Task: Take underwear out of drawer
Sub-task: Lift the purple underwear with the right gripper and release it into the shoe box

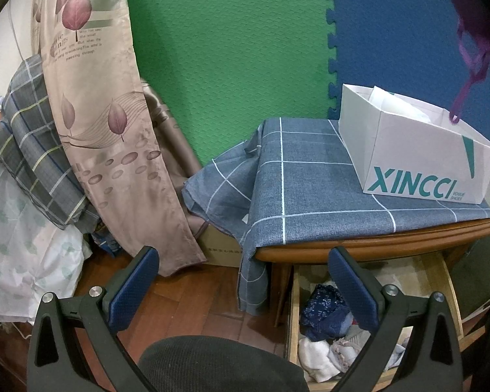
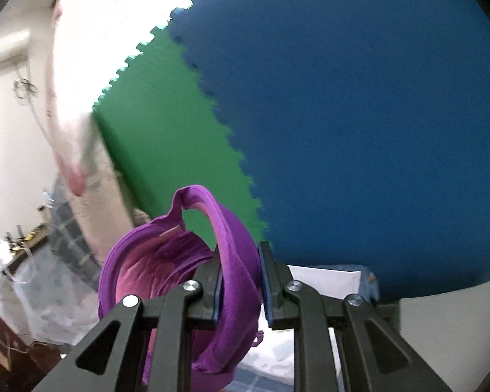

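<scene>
The jaws of the right gripper (image 2: 238,281) are pinching a purple bra (image 2: 166,261), dangling at one o'clock above the white shoebox (image 1: 418,160) on the desk (image 1: 369,245). The left gripper (image 1: 245,281) is gaping wide, holding nothing. More garments are lying in the open drawer (image 1: 447,281), awaiting removal.

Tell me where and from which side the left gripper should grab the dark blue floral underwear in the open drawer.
Grip the raised crumpled top of the dark blue floral underwear, coming straight down from above. It lies bunched at the back left of the open drawer, sitting higher than the white and grey garments nearer the front, and the drawer walls block a sideways approach. The left gripper is open and empty.
</scene>
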{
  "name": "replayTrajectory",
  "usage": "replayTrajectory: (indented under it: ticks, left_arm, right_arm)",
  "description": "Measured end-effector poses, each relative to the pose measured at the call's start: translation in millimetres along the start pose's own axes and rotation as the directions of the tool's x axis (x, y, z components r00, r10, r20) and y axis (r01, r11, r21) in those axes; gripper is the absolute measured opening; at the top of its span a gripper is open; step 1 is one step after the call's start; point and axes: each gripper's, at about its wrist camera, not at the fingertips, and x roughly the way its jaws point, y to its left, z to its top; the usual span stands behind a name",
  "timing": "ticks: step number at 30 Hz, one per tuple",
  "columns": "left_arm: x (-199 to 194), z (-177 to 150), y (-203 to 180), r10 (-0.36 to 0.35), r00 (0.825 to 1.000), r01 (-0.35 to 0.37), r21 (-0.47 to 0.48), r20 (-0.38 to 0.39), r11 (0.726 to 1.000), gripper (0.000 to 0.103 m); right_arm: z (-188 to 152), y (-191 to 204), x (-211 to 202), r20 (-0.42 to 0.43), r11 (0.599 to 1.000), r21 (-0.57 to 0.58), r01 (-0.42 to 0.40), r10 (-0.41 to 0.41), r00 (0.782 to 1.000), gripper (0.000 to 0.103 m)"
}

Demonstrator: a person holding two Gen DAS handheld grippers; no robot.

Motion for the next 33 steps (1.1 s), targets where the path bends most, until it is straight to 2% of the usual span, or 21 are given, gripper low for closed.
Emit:
replayTrajectory:
  ticks: [7, 11, 14, 22, 28, 30, 33]
  left_arm:
    - [-0.4, -0.5, 0.0, 0.002, 1.000, -0.002, 0.001, -0.002, 1.000, 0.103]
    - [-1.2, -2.5, -0.9, 0.006, 1.000, -0.006, 0.005, -0.003, 1.000, 0.102]
    - [-1.7, -3.3, -1.2, 0.007, 1.000, -0.007, 0.003, -0.002, 1.000, 0.102]
    - [-1.8, -3.6, -1.8, 0.006, 1.000, -0.006, 0.003, -0.005, 1.000, 0.102]
    - [-1.6, -4.0, -2.4, 0.009, 1.000, -0.009, 0.003, -0.006, 1.000, 0.102]
    - [-1.5, -3.5, -2.3, 0.010, 1.000, -0.010, 0.002, -0.006, 1.000, 0.102]
    - [-2.2, -4.9, -2.6, 0.011, 1.000, -0.011, 0.003, -0.007, 1.000, 0.102]
  right_arm:
    - [-34.8, -33.6, 69.2, -0.106, 0.988, -0.036, 0.148, -0.151, 0.983, 0.018]
    - [-59.2, -43.6, 101.0, -0.168, 0.973, -0.078, 0.216, -0.226, 0.959, 0.018]
    - [-75.1, -48.3, 125.3, -0.212, 0.955, -0.133, 0.267, -0.290, 0.933, 0.018]
    - [-112.2, -69.3, 164.1, -0.311, 0.940, -0.156, 0.304, -0.339, 0.888, 0.018]
    - [-126.4, -78.5, 172.8, -0.344, 0.936, -0.145, 0.321, -0.352, 0.871, 0.020]
    - [-132.2, -77.6, 175.7, -0.357, 0.930, -0.170, 0.327, -0.368, 0.859, 0.021]
    - [-136.8, -74.2, 177.7, -0.347, 0.920, -0.207, 0.333, -0.387, 0.854, 0.022]
